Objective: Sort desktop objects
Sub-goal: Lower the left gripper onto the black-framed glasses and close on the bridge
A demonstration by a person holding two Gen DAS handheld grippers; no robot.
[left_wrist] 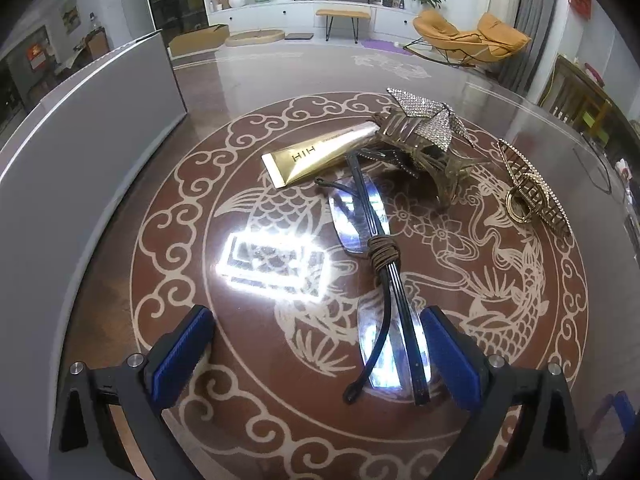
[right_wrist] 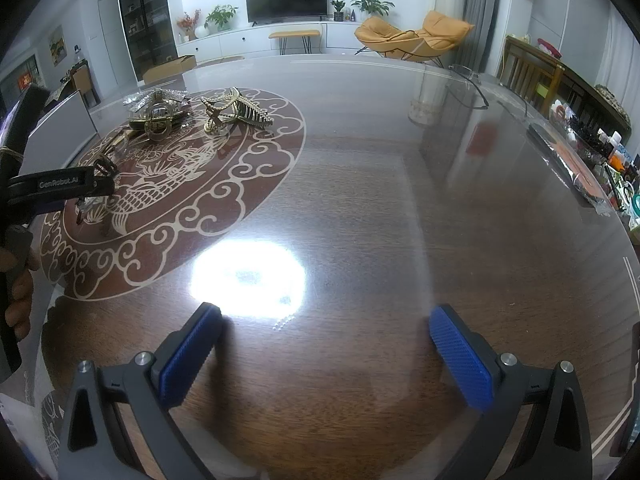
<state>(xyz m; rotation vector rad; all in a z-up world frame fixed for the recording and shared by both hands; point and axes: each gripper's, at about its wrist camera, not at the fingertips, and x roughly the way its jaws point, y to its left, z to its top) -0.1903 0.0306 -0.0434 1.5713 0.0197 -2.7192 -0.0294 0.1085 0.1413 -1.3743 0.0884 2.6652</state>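
In the left wrist view my left gripper (left_wrist: 316, 344) is open, low over the table. Folded glasses (left_wrist: 376, 264) with a brown hair tie (left_wrist: 383, 250) wound round them lie between its fingers, close to the right pad (left_wrist: 448, 356). Beyond lie a gold tube (left_wrist: 320, 152), a rhinestone claw clip (left_wrist: 424, 132) and a gold claw clip (left_wrist: 528, 192). In the right wrist view my right gripper (right_wrist: 324, 348) is open and empty over bare wood. Both clips show far left, the rhinestone clip (right_wrist: 158, 114) and the gold clip (right_wrist: 236, 114).
A grey box (left_wrist: 80, 140) stands at the left of the table. Another pair of thin glasses (right_wrist: 468, 86) lies at the far right, near a plastic packet (right_wrist: 572, 164). The left gripper's body (right_wrist: 60, 188) shows at the right wrist view's left edge.
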